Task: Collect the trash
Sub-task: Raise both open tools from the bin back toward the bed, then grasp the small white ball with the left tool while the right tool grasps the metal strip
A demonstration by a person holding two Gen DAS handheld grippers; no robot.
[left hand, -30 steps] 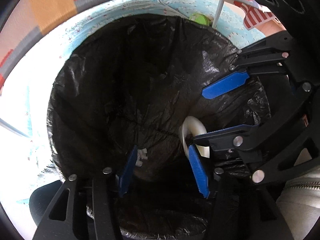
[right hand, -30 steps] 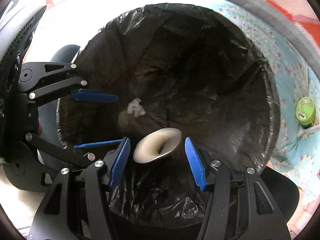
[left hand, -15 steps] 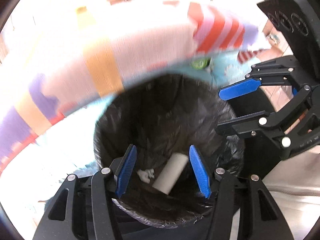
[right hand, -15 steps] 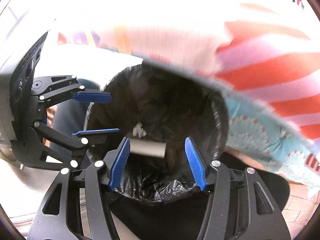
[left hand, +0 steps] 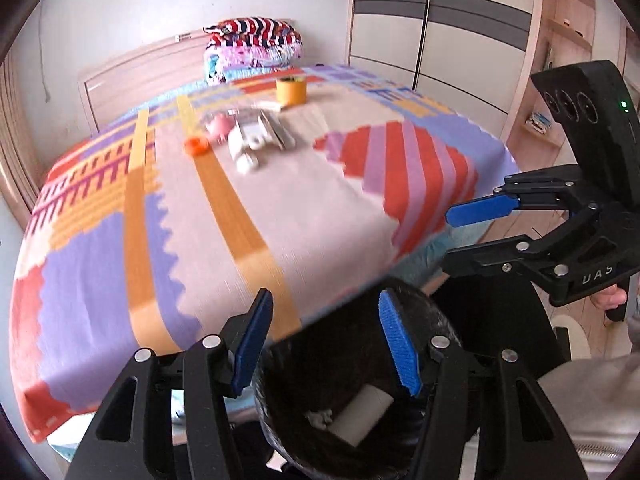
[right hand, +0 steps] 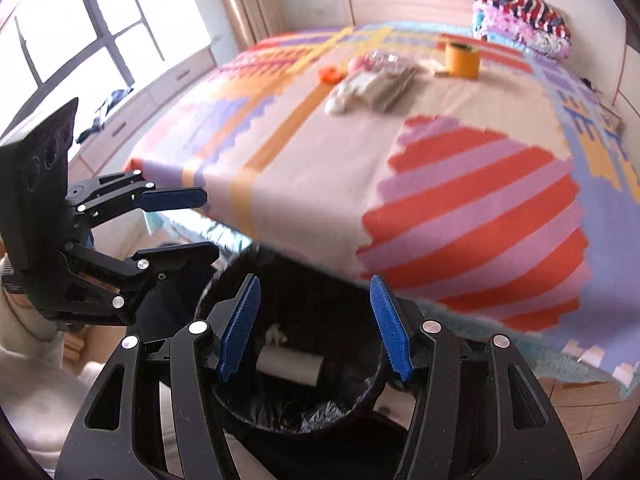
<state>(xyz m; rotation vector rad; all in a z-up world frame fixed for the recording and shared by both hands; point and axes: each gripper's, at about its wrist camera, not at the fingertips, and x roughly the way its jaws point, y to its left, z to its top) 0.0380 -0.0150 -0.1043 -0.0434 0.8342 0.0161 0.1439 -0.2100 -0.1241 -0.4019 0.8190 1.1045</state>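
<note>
A black-lined trash bin [left hand: 440, 320] [right hand: 360, 400] stands on the floor at the foot of the bed. Inside it lie a cardboard roll [left hand: 362, 412] [right hand: 290, 366] and a small white crumpled scrap [left hand: 318, 418] [right hand: 276, 334]. My left gripper [left hand: 326, 344] is open and empty above the bin; it also shows in the right wrist view [right hand: 192, 224]. My right gripper [right hand: 314, 326] is open and empty above the bin; it also shows in the left wrist view [left hand: 464, 236]. On the bed lie a heap of wrappers and paper [left hand: 256, 140] [right hand: 372, 84], an orange cap [left hand: 196, 146] [right hand: 330, 75] and a yellow tape roll [left hand: 291, 91] [right hand: 463, 60].
The bed with a striped patterned cover [left hand: 280, 200] [right hand: 440, 160] fills the middle. A folded blanket [left hand: 252, 46] [right hand: 520, 16] sits at the headboard. A wardrobe [left hand: 440, 20] stands at the right, a window [right hand: 80, 20] at the left.
Both grippers have risen out of the bin and tilted up toward the bed. The cardboard roll, let go by the right gripper a second ago, now lies in the bin.
</note>
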